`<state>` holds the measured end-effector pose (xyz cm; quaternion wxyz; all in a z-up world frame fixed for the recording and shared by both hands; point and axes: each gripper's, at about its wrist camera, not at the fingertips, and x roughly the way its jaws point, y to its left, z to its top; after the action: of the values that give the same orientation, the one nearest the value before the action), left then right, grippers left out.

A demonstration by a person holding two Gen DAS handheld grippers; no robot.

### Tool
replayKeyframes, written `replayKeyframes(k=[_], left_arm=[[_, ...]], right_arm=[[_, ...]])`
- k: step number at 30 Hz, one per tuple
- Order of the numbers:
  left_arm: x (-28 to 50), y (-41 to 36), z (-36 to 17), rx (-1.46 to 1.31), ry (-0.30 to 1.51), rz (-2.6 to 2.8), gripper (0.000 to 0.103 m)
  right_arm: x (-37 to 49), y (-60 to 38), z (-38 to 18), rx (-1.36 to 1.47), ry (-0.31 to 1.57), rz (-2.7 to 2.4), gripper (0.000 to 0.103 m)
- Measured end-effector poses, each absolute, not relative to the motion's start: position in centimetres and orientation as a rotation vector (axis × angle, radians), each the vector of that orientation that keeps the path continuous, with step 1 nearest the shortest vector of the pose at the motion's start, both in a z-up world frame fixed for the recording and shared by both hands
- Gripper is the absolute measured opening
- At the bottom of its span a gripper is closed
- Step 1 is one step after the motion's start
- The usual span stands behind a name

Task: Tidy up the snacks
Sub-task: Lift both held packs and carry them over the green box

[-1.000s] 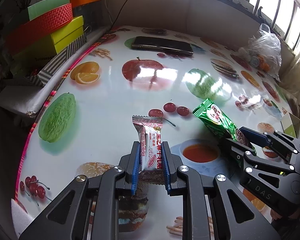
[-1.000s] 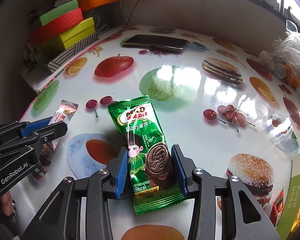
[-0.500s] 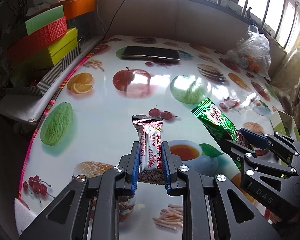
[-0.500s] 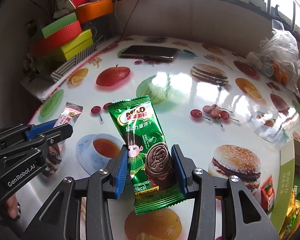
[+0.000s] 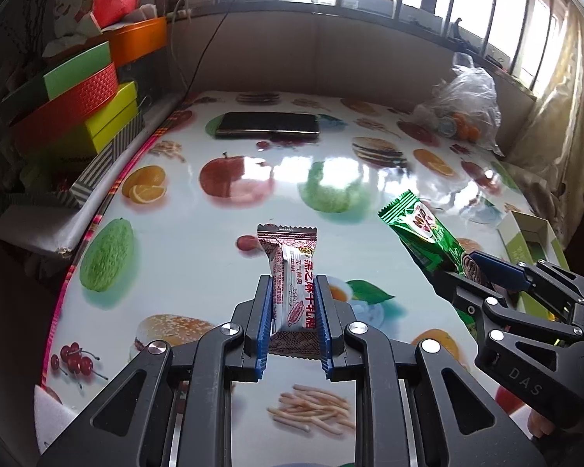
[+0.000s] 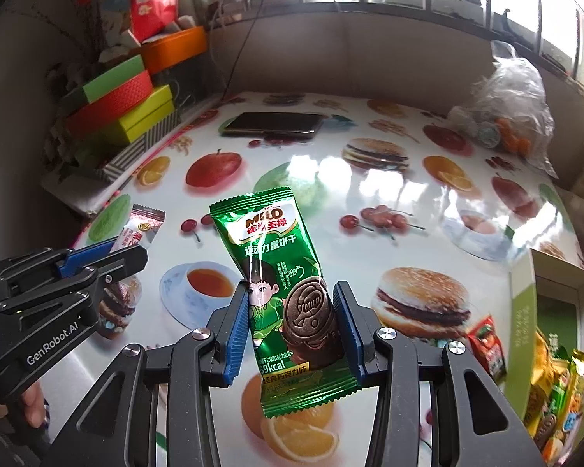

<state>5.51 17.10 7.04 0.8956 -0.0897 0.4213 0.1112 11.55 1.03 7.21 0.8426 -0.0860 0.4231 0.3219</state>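
Left tongs point(image 5: 294, 303) pinching a small nougat candy packet point(image 5: 292, 272): white and maroon wrapper, crimped ends, red Chinese lettering, held upright above the table point(image 5: 222, 233). Right tongs point(image 6: 294, 323) clamped on a green Milo biscuit packet point(image 6: 280, 272): glossy foil, cartoon boy and chocolate biscuit printed on the front, tilted slightly left, raised clear of the fruit-and-burger-patterned tablecloth. Lower edges of both packets partly masked by the blue pads. Open green snack box point(image 6: 553, 311) at far right cut off by the frame; contents only partly legible. Contents of the clear plastic bag point(image 6: 514, 105) indistinct.
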Motion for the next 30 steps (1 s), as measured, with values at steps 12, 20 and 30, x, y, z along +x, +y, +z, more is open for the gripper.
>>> replayKeyframes(k=[12, 20, 30], left_arm=[[6.4, 13.5, 7.9, -0.151, 0.867, 0.157, 0.021], [7.2, 10.8, 8.4, -0.127, 0.864, 0.094, 0.021], [8.6, 7.2, 9.0, -0.097, 0.861, 0.009, 0.021]], right_arm=[[10.9, -3.1, 8.4, -0.135, 0.878, 0.615, 0.041], [10.8, -6.4, 9.0, -0.109, 0.868, 0.551, 0.041], [11.0, -10.4, 9.5, -0.077, 0.864, 0.469, 0.041]])
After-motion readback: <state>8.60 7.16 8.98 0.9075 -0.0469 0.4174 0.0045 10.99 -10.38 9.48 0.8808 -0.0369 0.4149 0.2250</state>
